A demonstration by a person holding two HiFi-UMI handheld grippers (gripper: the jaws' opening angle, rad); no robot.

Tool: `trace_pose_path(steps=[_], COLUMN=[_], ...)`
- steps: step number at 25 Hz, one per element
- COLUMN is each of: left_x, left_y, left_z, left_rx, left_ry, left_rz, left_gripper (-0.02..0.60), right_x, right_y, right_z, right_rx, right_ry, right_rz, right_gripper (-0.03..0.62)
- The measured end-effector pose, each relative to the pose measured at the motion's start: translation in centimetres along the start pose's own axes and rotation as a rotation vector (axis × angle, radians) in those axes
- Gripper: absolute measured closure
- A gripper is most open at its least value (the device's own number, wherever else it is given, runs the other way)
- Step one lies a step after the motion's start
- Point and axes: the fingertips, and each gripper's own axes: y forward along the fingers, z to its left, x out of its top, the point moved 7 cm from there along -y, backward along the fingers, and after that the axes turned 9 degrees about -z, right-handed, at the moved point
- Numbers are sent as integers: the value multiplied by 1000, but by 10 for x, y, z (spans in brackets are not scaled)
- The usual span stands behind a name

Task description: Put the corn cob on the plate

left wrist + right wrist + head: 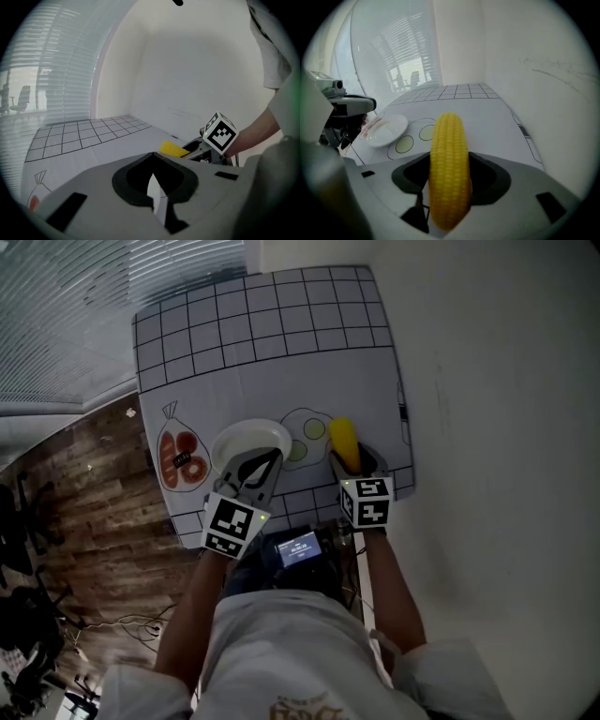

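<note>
I'm looking down at a small table [309, 371] with a white printed top: a black grid [253, 320] is running across the far half. A white plate [248, 442] is sitting between a bagged-meat drawing [181, 457] and an egg drawing [307, 432]. The corn cob [344, 442] might be resting on it too, can't really tell.

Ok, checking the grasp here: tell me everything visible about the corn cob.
The corn cob is bright yellow and husk-free, with neat kernel rows and a rounded tip; it looks smooth, maybe plastic. It sits lengthwise between the jaws of the right claw, tip pointing forward, over the printed mat beside the fried-egg drawing, apart from the white plate. Dark gaps flank it, so the jaws seem not to press it.
</note>
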Motion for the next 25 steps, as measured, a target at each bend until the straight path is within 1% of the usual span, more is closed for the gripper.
trace_pose_path(steps=[7, 12, 17, 21, 25], left_x=[6, 15, 25, 26, 24], left_y=[-3, -7, -10, -17, -29], left_z=[1, -2, -1, -1, 5], left_rx=[-3, -9, -5, 13, 62], left_ry=[18, 34, 47, 47, 26], left_rz=[-18, -35, -51, -57, -67], left_gripper=[574, 574, 574, 574, 574], right_x=[5, 25, 39, 45, 50], right_y=[-18, -38, -43, -43, -37], right_z=[6, 6, 2, 6, 17], right_rx=[-20, -30, -46, -25, 17], right_ry=[29, 7, -16, -37, -74], right_rz=[-46, -104, -134, -140, -136], right_gripper=[341, 341, 341, 341, 341])
